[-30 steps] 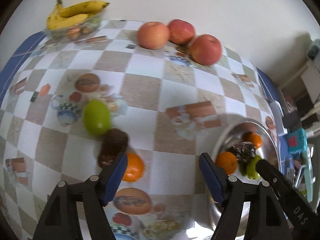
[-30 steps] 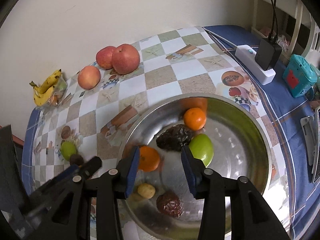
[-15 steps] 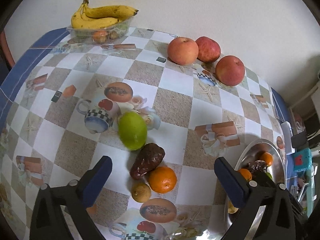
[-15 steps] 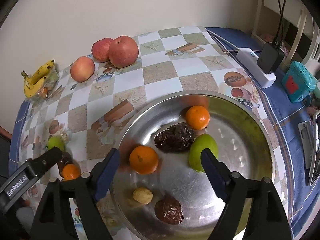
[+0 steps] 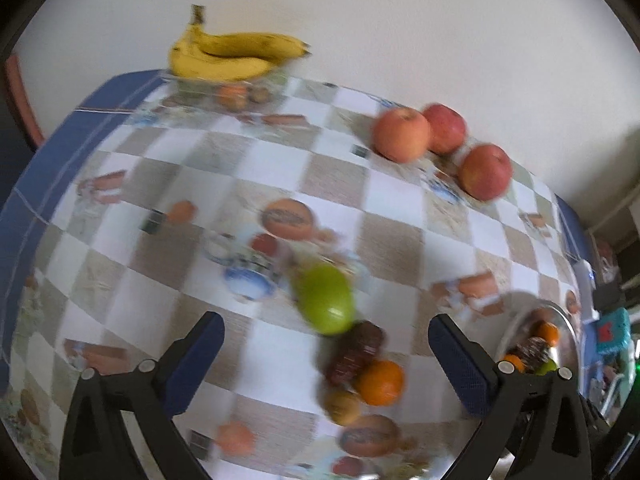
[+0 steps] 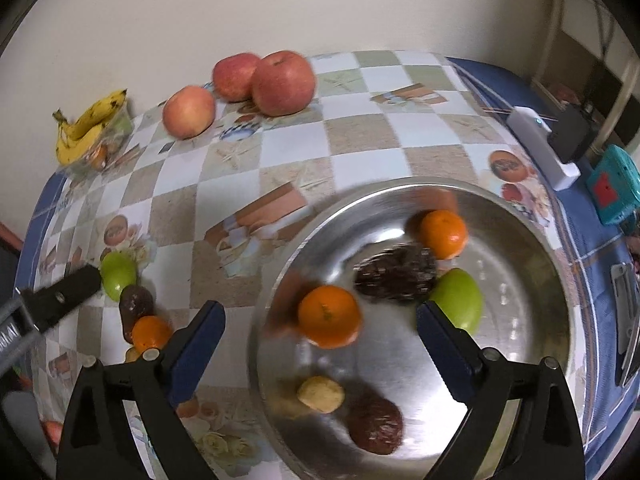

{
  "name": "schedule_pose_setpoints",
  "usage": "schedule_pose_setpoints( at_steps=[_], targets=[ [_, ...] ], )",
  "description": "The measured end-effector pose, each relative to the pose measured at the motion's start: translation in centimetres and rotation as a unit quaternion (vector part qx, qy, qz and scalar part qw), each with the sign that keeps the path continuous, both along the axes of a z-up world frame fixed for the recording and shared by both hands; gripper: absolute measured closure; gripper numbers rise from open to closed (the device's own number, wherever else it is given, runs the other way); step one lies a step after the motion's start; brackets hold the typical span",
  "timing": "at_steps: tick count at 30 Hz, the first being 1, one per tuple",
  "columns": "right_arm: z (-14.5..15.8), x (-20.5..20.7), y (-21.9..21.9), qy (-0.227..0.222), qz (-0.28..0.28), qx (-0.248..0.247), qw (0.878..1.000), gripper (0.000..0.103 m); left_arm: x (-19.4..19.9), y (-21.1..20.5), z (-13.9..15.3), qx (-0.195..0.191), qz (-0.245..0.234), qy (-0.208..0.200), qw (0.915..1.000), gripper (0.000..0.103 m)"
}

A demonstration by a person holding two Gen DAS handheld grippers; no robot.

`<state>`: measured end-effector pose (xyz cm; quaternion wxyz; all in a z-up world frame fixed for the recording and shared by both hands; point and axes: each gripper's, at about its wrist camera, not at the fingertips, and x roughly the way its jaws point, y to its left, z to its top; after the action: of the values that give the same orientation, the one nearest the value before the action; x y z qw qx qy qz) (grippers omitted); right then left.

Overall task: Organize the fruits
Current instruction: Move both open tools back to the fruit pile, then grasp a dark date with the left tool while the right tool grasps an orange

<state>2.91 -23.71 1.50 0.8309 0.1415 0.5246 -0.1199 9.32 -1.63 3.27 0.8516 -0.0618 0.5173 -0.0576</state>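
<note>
My left gripper (image 5: 326, 340) is open and empty, hovering above a cluster on the checked tablecloth: a green fruit (image 5: 326, 302), a dark brown fruit (image 5: 354, 354), an orange (image 5: 380, 378) and a small yellow fruit (image 5: 340, 406). My right gripper (image 6: 318, 320) hangs over the steel plate (image 6: 400, 188), its jaws opening. An orange (image 6: 330, 316) lies on the plate between the fingers, untouched. The plate also holds a second orange (image 6: 444, 234), a dark scaly fruit (image 6: 396, 272), a green fruit (image 6: 458, 300), a small yellow fruit (image 6: 320, 394) and a brown fruit (image 6: 374, 424).
Three apples (image 6: 280, 82) sit by the wall. Bananas (image 6: 90, 120) rest on a clear tub at the far left corner. A white power strip (image 6: 544, 148), a teal device (image 6: 612, 184) and a phone (image 6: 626, 320) lie right of the plate.
The right jaws spread wide off the orange, which now lies loose on the plate. The left jaws widened too, and that gripper drew back from the fruit cluster on the cloth.
</note>
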Motion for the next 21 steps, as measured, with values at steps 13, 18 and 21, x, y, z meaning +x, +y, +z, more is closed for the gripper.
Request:
schedule_pose_setpoints(
  at_steps=[13,18,21],
  targets=[
    [-1.0,2.9,7.7,-0.022,0.113,0.031,0.993,0.007,1.6,6.6,-1.1,-0.047,0.064,0.019,0.9967,0.0],
    [-2.0,3.2,8.8,-0.013,0.129,0.045,0.991,0.026,1.6,5.4,-2.8,-0.051,0.047,0.064,0.9955,0.0],
    [-2.6,3.3,9.1,-0.008,0.133,0.056,0.99,0.032,1.5,4.5,-3.6,-0.054,0.033,0.081,0.9947,0.001]
  ],
)
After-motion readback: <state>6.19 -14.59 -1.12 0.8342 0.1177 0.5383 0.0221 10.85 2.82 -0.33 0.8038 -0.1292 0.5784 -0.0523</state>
